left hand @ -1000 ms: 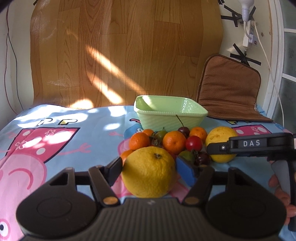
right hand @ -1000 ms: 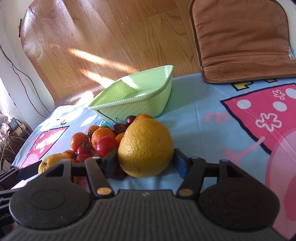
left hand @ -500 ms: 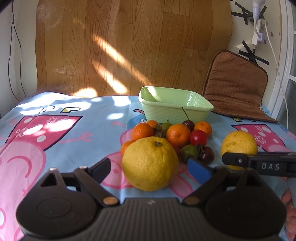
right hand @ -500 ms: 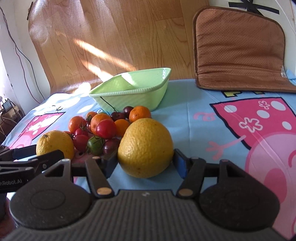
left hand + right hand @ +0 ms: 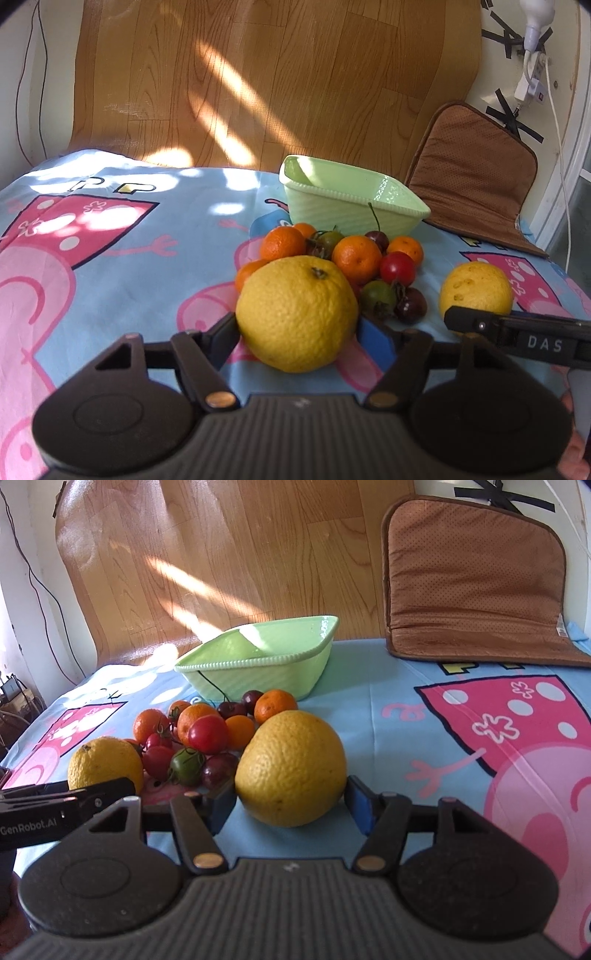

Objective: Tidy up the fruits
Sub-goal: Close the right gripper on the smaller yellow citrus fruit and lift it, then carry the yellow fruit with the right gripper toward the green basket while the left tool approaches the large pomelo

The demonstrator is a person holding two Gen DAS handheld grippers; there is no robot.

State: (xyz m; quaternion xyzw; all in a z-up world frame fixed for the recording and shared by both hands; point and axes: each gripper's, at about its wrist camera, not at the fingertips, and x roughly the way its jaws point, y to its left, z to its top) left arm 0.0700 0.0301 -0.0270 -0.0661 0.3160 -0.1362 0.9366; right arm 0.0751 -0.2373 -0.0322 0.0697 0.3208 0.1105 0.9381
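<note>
Our left gripper [image 5: 297, 326] is clamped on a large yellow citrus [image 5: 297, 314], both finger pads pressed against its sides; it sits low over the cartoon-print cloth [image 5: 110, 258], and we cannot tell whether the fruit touches the cloth. Just behind this citrus lies the heap of small fruit: mandarins [image 5: 356, 258], a red tomato [image 5: 398, 267], a green tomato [image 5: 377, 295] and dark cherries [image 5: 412, 309], all bunched together. Beyond the heap, near the far edge of the cloth, stands the pale green bowl [image 5: 332, 210] (nothing shows inside it from either view). To the right of the bowl a brown cushion [image 5: 476, 181] leans against the wall.

Further right comes our right gripper [image 5: 291, 799], closed on a second large yellow citrus [image 5: 291, 768], black pad on one side and blue pad on the other, both touching the peel. From its camera the small-fruit heap lies to the left of this citrus, with the left gripper's citrus beyond it at the left edge. In the left wrist view the second citrus shows to the right of the heap, with a black finger of the right gripper crossing in front of it. The two big fruits are apart, the heap between them.
</note>
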